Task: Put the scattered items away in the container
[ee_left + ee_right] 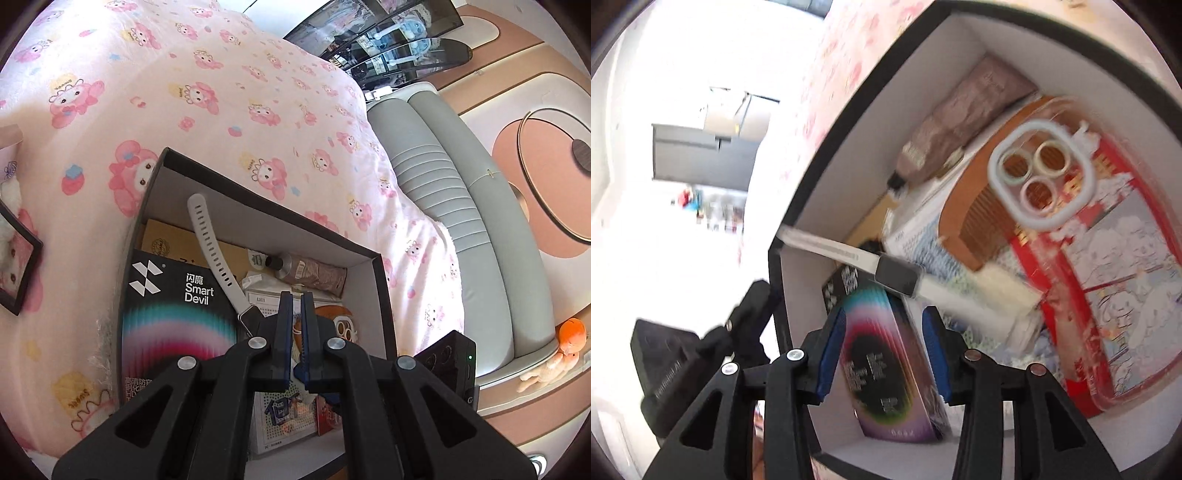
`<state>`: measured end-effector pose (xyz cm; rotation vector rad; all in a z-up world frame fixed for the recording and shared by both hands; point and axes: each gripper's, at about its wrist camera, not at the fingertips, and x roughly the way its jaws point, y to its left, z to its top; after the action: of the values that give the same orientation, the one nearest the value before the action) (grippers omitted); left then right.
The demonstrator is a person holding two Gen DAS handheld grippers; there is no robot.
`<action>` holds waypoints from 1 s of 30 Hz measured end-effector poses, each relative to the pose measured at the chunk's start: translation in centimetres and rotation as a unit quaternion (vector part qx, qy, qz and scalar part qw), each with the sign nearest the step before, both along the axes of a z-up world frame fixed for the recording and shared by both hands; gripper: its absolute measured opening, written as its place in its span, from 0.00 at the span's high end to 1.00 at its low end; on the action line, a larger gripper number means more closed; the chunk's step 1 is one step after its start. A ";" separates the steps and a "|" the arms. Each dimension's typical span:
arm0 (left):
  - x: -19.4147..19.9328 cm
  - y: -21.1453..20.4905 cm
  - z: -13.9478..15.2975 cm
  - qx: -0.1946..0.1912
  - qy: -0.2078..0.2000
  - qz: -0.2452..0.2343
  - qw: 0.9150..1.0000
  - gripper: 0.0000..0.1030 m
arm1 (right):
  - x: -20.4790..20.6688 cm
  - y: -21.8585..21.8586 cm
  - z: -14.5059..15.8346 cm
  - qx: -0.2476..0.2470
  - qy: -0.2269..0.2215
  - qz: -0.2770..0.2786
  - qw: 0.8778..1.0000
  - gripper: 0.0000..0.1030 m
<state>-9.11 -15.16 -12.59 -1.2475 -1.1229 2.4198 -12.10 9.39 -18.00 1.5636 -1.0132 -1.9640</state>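
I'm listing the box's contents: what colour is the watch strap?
White, with a dark rectangular face; the watch strap shows best in the left wrist view.

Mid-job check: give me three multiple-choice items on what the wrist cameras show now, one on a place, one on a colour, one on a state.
1. Where does the Smart Devil box lie?
A. inside the black container
B. on the bedspread
C. on the grey headboard

2. What colour is the watch strap?
A. red
B. white
C. green

3. How do the jaws of the right gripper stand?
A. clamped on the watch
B. shut on nothing
C. apart, astride the Smart Devil box

Answers:
1 A: the container's white walls surround it.
2 B: the perforated strap is white in both views.
3 C: gaps show between the blue pads and the box.
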 end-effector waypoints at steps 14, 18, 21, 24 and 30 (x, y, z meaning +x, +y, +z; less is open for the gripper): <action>-2.2 1.4 -3.8 -0.039 -0.110 -0.008 0.993 0.75 | -0.7 -0.1 2.9 0.075 -0.021 0.066 0.995 0.56; -4.2 2.0 -3.5 -0.098 -0.126 -0.003 0.987 0.64 | -1.9 -1.3 1.9 0.080 -0.046 0.063 0.994 0.56; -5.4 2.0 -4.8 -0.097 -0.153 -0.001 0.984 0.57 | -2.3 -1.4 0.8 0.080 -0.061 0.033 0.994 0.56; -5.7 2.1 -5.3 -0.093 -0.142 0.010 0.985 0.55 | -2.8 -1.3 0.5 0.079 -0.058 0.006 0.995 0.55; -6.1 1.3 -6.0 -0.076 -0.134 0.021 0.988 0.96 | -3.2 -1.5 0.5 0.064 -0.047 -0.012 0.997 0.55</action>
<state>-15.20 -13.91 -18.55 -1.6546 -1.0532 2.4614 -15.26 7.92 -17.46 1.7357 -0.9633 -2.0230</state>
